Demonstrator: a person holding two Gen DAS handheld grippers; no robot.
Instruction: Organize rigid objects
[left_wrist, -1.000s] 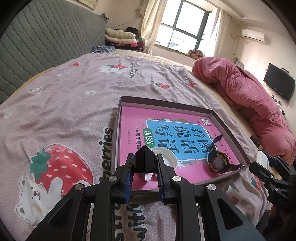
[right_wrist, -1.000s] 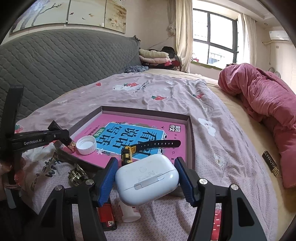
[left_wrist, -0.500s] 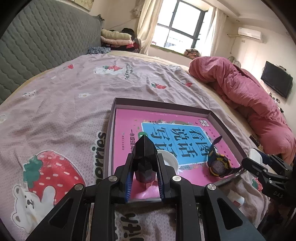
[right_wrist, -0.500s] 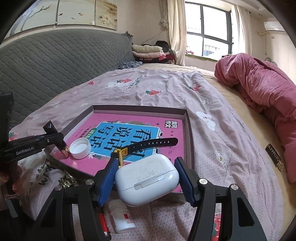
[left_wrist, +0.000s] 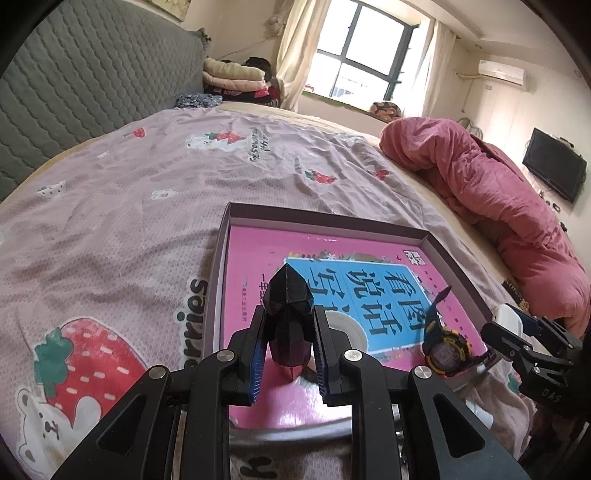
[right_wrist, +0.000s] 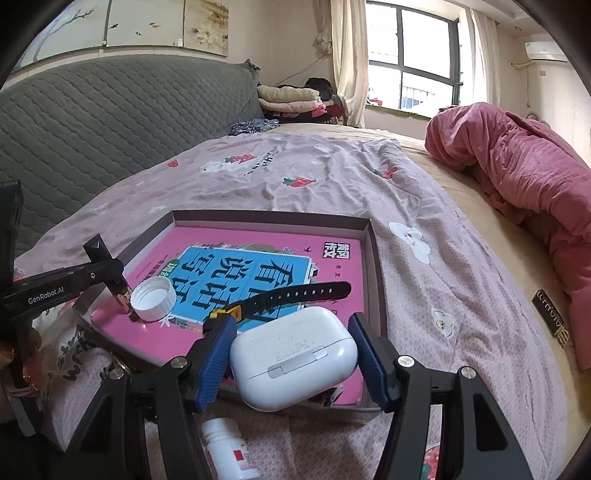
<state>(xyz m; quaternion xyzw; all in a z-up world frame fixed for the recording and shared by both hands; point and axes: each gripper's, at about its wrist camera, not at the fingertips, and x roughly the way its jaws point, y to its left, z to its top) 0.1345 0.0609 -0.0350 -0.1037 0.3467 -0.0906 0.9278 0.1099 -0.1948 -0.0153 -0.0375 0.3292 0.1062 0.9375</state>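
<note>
Left gripper (left_wrist: 289, 354) pinches a faceted black stick (left_wrist: 289, 314); right gripper (right_wrist: 293, 356) clamps a smooth white earbud case (right_wrist: 293, 363), six o'clock of the cardboard tray (right_wrist: 375, 258).

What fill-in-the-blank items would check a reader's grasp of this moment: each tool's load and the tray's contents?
1. The right tool is shut on a white ____ case.
2. The left tool grips a dark faceted stick over the ____ book.
3. In the tray, the white bottle cap lies beside a wrist____.

Missing: earbud; pink; watch
</note>
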